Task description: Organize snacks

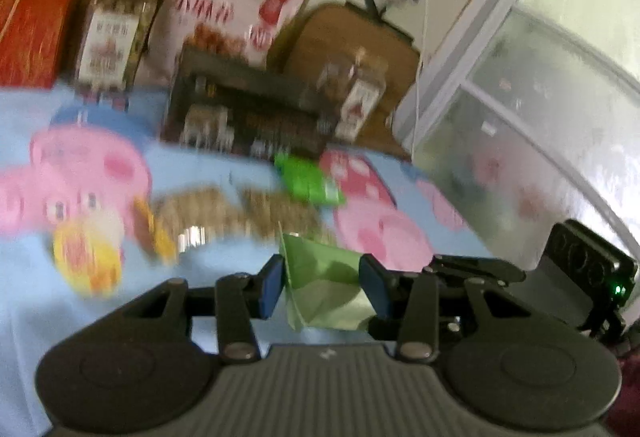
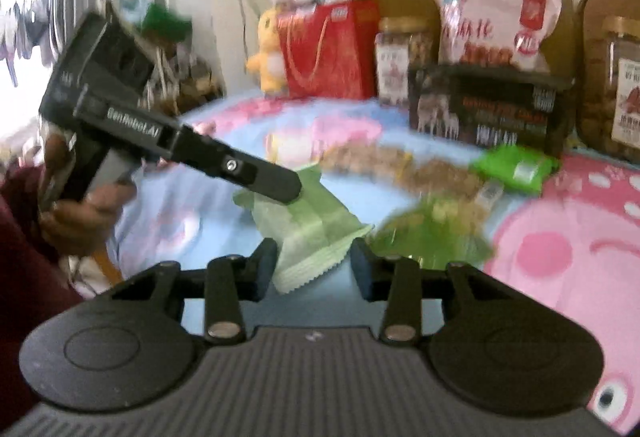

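While the left gripper clamped a pale green crinkle-edged snack packet above the blue cartoon bedsheet, the right gripper stood apart, empty; loose snacks, like a bright green packet, remained unsorted.

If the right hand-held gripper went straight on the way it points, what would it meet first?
Most likely the pale green snack packet lying on the cartoon sheet, its near end already between the right hand-held gripper fingers. Blur leaves depth uncertain.
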Action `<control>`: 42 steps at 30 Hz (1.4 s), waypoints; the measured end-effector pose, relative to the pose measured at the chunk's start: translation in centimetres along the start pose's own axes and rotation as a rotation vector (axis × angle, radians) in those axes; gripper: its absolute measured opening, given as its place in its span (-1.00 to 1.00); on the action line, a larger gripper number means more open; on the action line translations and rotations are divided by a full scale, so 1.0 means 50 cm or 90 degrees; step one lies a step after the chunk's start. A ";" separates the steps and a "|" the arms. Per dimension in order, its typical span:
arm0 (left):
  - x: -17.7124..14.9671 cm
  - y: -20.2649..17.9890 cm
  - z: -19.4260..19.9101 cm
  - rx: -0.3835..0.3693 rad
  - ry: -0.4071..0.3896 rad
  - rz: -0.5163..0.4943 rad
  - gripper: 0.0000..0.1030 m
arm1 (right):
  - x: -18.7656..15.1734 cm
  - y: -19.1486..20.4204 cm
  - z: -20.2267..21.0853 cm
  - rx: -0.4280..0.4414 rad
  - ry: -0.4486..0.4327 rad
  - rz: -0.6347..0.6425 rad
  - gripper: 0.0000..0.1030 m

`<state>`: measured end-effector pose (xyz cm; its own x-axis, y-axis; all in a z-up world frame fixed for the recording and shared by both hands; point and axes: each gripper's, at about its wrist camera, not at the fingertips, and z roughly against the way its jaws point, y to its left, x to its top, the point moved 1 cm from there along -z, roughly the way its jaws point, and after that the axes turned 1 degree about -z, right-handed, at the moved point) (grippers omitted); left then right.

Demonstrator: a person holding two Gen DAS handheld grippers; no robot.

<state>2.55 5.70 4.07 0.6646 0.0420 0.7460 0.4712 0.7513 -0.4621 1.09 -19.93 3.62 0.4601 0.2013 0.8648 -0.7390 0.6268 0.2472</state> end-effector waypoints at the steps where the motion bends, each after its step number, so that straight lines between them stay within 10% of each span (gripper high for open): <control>1: 0.027 0.000 -0.006 0.002 -0.008 -0.004 -0.21 | 0.019 -0.011 -0.001 -0.001 -0.019 -0.010 -0.15; 10: 0.253 -0.001 -0.140 0.050 -0.064 -0.061 -0.21 | 0.169 -0.124 -0.054 -0.099 -0.115 -0.016 -0.15; 19: 0.321 0.068 -0.310 0.099 -0.013 -0.021 -0.18 | 0.215 -0.269 -0.152 -0.177 -0.109 -0.055 -0.13; 22: 0.321 0.076 -0.322 0.150 -0.009 -0.021 -0.07 | 0.211 -0.280 -0.159 -0.217 -0.119 -0.060 0.18; 28: 0.283 0.063 -0.210 0.086 -0.048 0.017 -0.05 | 0.175 -0.282 -0.066 -0.228 -0.180 -0.131 0.22; 34: 0.162 0.046 -0.151 0.050 -0.026 0.045 0.00 | 0.071 -0.272 -0.041 -0.228 -0.102 -0.242 0.22; 42: 0.079 0.021 -0.108 0.132 -0.034 0.010 0.00 | 0.076 -0.237 -0.116 -0.257 -0.024 -0.238 0.51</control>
<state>8.81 3.09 3.96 0.6369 0.0848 0.7663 0.3280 0.8697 -0.3688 14.45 -22.24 1.43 0.6314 -0.1126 0.7672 -0.2776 0.8910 0.3592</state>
